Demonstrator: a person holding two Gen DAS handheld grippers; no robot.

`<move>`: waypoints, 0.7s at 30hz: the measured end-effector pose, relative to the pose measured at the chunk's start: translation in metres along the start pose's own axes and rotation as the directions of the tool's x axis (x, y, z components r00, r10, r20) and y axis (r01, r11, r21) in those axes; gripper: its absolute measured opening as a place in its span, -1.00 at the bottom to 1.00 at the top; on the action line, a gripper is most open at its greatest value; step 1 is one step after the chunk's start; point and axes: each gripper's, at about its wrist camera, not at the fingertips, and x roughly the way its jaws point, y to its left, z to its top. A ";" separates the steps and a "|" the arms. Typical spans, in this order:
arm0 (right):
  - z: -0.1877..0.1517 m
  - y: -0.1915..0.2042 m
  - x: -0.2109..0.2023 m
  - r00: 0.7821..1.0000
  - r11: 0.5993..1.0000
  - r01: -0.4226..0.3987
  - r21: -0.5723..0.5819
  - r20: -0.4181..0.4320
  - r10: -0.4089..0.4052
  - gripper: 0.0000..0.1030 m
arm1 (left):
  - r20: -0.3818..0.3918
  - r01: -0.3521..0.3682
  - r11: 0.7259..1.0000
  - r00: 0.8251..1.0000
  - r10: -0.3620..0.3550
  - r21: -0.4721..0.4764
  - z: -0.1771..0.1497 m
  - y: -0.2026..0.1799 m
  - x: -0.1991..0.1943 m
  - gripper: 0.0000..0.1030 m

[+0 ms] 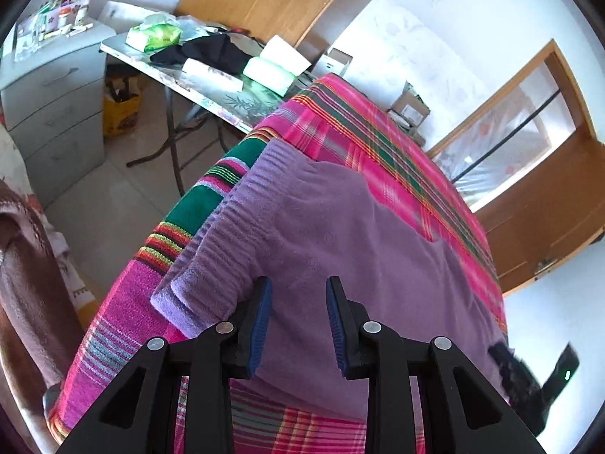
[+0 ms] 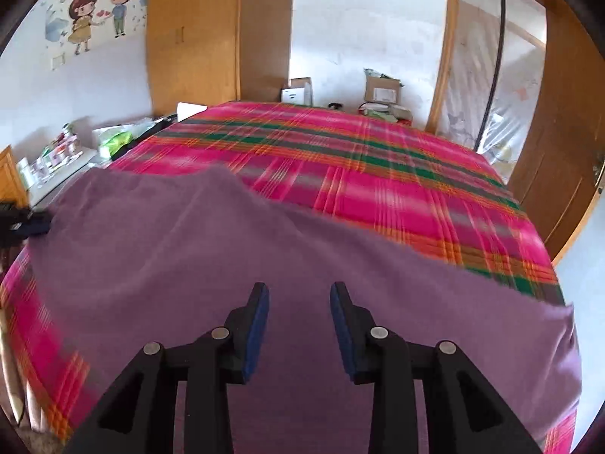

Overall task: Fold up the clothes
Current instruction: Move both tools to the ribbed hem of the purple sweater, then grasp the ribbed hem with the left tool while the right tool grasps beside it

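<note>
We see the purple fleece garment (image 1: 340,227) spread flat on the bed's pink plaid sheet (image 2: 378,174) | left hand-held gripper (image 1: 298,287) above its ribbed cuff, pads apart | right hand-held gripper (image 2: 299,291) over its middle, pads apart, gripping nothing

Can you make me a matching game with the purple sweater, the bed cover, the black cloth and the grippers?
Things:
1. purple sweater
2. plaid bed cover
3. black cloth
4. left gripper and right gripper

Matches:
A. on the folding table
B. open, holding nothing
C. pink with green stripes
D. spread on the bed

Pairs: 1-D, 2-C, 3-A, 4-B
</note>
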 end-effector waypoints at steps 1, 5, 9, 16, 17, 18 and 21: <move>0.006 -0.002 0.004 1.000 1.000 -0.011 0.024 -0.003 0.011 -0.33 | -0.001 -0.004 1.000 1.000 0.004 0.003 0.000 0.000 0.000 -0.41; 0.013 0.004 0.016 0.992 0.989 -0.119 0.091 -0.018 0.121 -0.33 | 0.018 0.007 1.000 1.000 -0.007 0.002 -0.001 0.000 -0.004 -0.41; 0.012 0.044 0.026 0.988 0.988 -0.152 -0.023 -0.041 0.151 -0.33 | 0.079 -0.026 0.999 0.997 0.023 0.031 0.007 -0.003 -0.015 -0.41; 0.017 0.098 0.034 0.963 0.958 -0.267 -0.104 -0.047 0.264 -0.33 | 0.101 -0.056 0.997 0.994 0.051 0.053 0.037 -0.003 -0.018 -0.41; 0.018 0.105 0.034 0.957 0.950 -0.291 -0.110 -0.053 0.287 -0.33 | 0.094 -0.063 0.997 0.994 0.058 0.052 0.042 -0.002 -0.016 -0.41; 0.018 0.113 0.034 0.950 0.942 -0.313 -0.120 -0.057 0.308 -0.33 | 0.088 -0.069 0.996 0.994 0.065 0.050 0.047 -0.001 -0.015 -0.41; 0.021 0.142 0.031 0.925 0.908 -0.381 -0.177 -0.060 0.376 -0.33 | 0.087 -0.049 0.999 0.995 0.048 0.006 0.050 0.009 -0.019 -0.41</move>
